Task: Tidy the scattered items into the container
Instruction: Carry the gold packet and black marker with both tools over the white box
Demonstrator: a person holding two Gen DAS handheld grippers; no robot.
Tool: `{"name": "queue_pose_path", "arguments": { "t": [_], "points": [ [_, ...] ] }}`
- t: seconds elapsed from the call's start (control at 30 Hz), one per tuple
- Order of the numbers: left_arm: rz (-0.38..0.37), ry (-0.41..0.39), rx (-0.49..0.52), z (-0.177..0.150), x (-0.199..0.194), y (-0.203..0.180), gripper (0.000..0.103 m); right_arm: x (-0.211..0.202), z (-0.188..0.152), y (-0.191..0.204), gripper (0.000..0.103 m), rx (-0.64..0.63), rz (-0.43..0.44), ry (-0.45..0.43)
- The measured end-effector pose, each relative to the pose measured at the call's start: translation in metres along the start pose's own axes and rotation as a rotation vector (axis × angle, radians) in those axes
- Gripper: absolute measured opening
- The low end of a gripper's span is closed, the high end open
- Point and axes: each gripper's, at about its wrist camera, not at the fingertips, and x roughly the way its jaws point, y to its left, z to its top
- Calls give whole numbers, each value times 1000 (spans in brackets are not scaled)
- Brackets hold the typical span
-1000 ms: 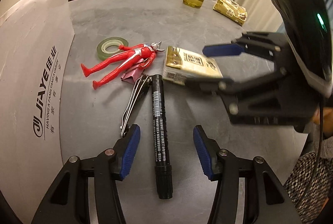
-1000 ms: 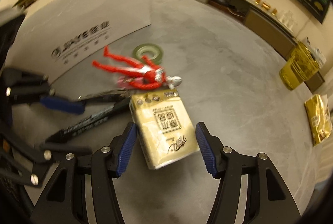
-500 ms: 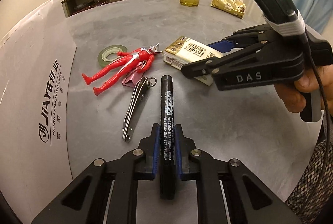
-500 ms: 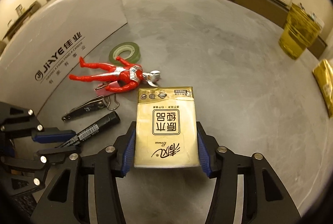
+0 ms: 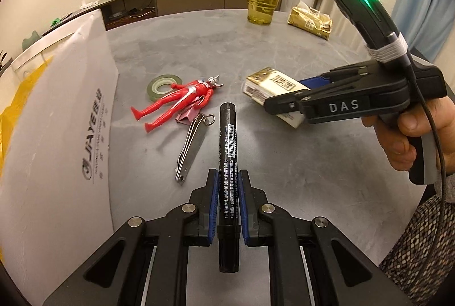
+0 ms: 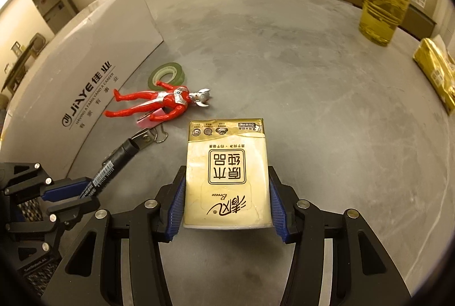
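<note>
My left gripper (image 5: pixel 227 192) is shut on a black marker (image 5: pixel 228 152), lifted off the grey table and pointing forward. My right gripper (image 6: pixel 226 200) is shut on a gold tissue pack (image 6: pixel 226 172), also raised; the same pack (image 5: pixel 270 91) shows in the left wrist view between the right gripper's fingers. On the table lie a red toy figure (image 5: pixel 176 101), a green tape roll (image 5: pixel 162 84), a metal nail clipper (image 5: pixel 192 146) and a pink scrap (image 5: pixel 186 117) under the figure. The white container (image 5: pixel 57 135) stands at the left, with a yellow bag inside.
A yellow glass cup (image 5: pixel 260 4) and a second gold tissue pack (image 5: pixel 310 21) stand at the table's far right. A person's hand (image 5: pixel 409 132) holds the right gripper. A sideboard with small items runs along the far wall.
Both grippers closed, the left on the marker and the right on the tissue pack, and both have since lifted their items off the table.
</note>
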Motion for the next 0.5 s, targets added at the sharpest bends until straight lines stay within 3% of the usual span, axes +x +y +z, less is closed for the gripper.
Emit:
{"name": "queue_pose_path", "arguments": {
  "t": [0.5],
  "points": [
    [9,-29,-56,-17,-38,-4,14,-28,-14,31,54,-1,15,-35]
  ]
}}
